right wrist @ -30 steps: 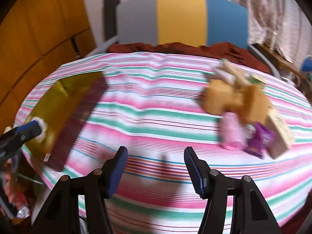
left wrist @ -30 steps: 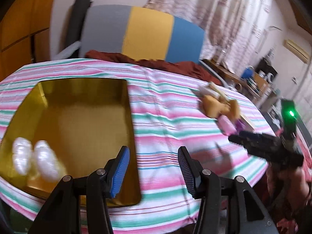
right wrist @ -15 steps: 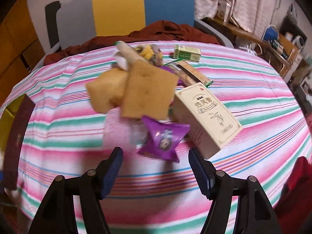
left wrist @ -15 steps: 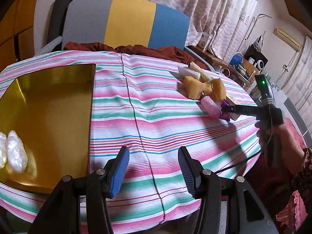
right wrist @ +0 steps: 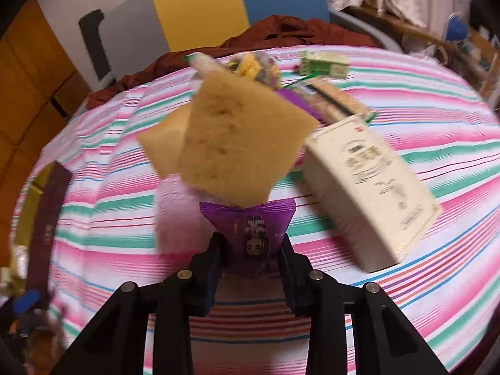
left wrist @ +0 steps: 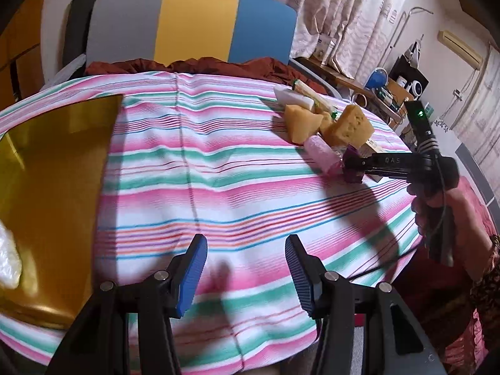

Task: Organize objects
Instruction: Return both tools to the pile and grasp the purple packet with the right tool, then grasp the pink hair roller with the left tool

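Note:
My right gripper (right wrist: 251, 248) is shut on a purple snack packet (right wrist: 250, 225) at the near edge of a pile on the striped table. The pile holds two yellow sponges (right wrist: 237, 143), a pink wrapped roll (right wrist: 175, 215), a cream box (right wrist: 368, 193) and smaller packets behind. In the left wrist view the right gripper (left wrist: 351, 165) reaches the purple packet (left wrist: 353, 173) beside the pink roll (left wrist: 322, 153) and sponges (left wrist: 350, 125). My left gripper (left wrist: 245, 268) is open and empty above the table's near edge. A gold tray (left wrist: 53, 168) at the left holds white wrapped items (left wrist: 7, 259).
A small green box (right wrist: 325, 64) lies behind the pile. A brown cloth (left wrist: 200, 64) and a grey, yellow and blue chair back (left wrist: 193, 28) stand behind the table. A cluttered side desk (left wrist: 384, 90) stands at the far right.
My right gripper has moved forward into the pile and closed on the purple packet. My left gripper has drifted right, away from the gold tray, and stays open.

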Motion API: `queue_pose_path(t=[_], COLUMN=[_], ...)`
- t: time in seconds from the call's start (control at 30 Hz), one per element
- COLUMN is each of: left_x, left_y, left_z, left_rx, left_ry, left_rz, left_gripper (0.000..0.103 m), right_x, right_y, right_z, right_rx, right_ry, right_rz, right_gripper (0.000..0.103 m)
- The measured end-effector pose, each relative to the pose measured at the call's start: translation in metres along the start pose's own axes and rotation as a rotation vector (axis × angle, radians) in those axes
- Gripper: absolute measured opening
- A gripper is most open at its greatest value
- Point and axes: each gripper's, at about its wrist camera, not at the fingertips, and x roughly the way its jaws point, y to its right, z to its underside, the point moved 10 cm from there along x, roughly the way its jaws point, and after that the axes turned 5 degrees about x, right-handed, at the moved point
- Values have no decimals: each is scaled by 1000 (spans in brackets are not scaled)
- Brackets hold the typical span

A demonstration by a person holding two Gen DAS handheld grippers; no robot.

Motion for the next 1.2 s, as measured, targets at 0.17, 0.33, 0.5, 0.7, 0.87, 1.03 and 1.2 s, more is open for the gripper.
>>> queue_pose_path(t=[0.17,0.33,0.5,0.7,0.87,1.03,1.2], left_x=[20,48,80,122,155,168,168], left_y=[22,51,83,111,116,123,117], left_z=[-23,-44,-63,-82,-91,-101,-99], left_rx=[41,46,70,69,79,128,152], left_ry=[-14,-38,-63,-102,-155,-150,-100], left_rz=[23,82,122,149,108,82,71], left_gripper=[53,62,69,69,69,68,59], right_x=[-9,-13,-16,-30,-41,-45,-44], right_y=[8,39,44,53,60,61,56], right_z=[5,8,7,-4,-15,-18,-19], right_rx=[14,67,73,73,133,160,146], right_ry=[-20,-61,-61,3,42,57,66], right_rz=[45,121,140,185,131,113,99], right_gripper=[34,34,34,34,34,34,34])
